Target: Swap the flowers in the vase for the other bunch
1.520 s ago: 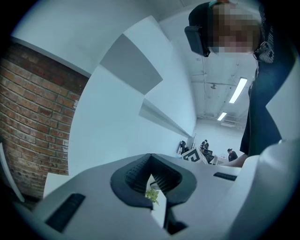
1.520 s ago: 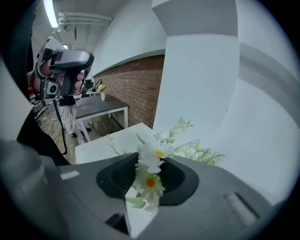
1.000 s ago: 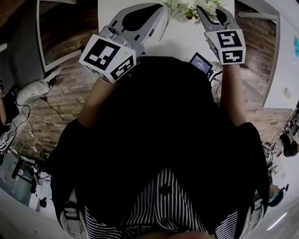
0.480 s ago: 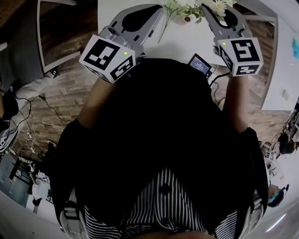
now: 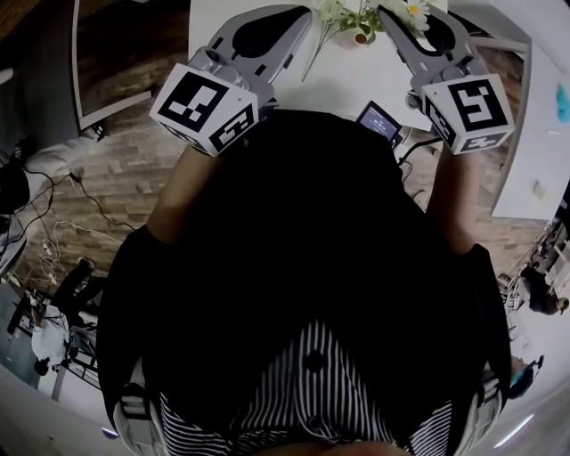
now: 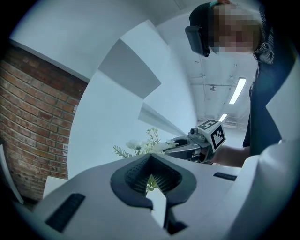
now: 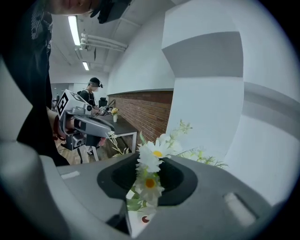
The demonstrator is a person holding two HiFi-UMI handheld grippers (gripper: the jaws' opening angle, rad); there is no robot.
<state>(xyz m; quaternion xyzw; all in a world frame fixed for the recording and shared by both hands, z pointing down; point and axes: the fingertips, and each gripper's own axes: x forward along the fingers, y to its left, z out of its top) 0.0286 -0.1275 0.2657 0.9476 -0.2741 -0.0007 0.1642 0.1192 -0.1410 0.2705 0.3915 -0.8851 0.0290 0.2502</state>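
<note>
A bunch of white daisies (image 7: 151,164) with yellow centres stands between the jaws of my right gripper (image 7: 149,187), which is shut on its stems. In the head view the right gripper (image 5: 396,11) holds the daisies (image 5: 411,9) above the far part of the white table (image 5: 343,85). A small round reddish thing (image 5: 361,37), perhaps the vase's mouth, sits just below. My left gripper (image 5: 298,16) is shut and level, with nothing seen held. A long green sprig (image 5: 313,49) lies just right of it; I cannot tell whether they touch.
A small device with a lit screen (image 5: 381,122) lies at the table's near edge, with cables beside it. A brick wall (image 6: 33,122) stands to the left. Another person (image 7: 95,91) works at a dark table further back.
My right gripper has risen with the daisies still in it, and its marker cube has shifted right in the head view. The left gripper has stayed put.
</note>
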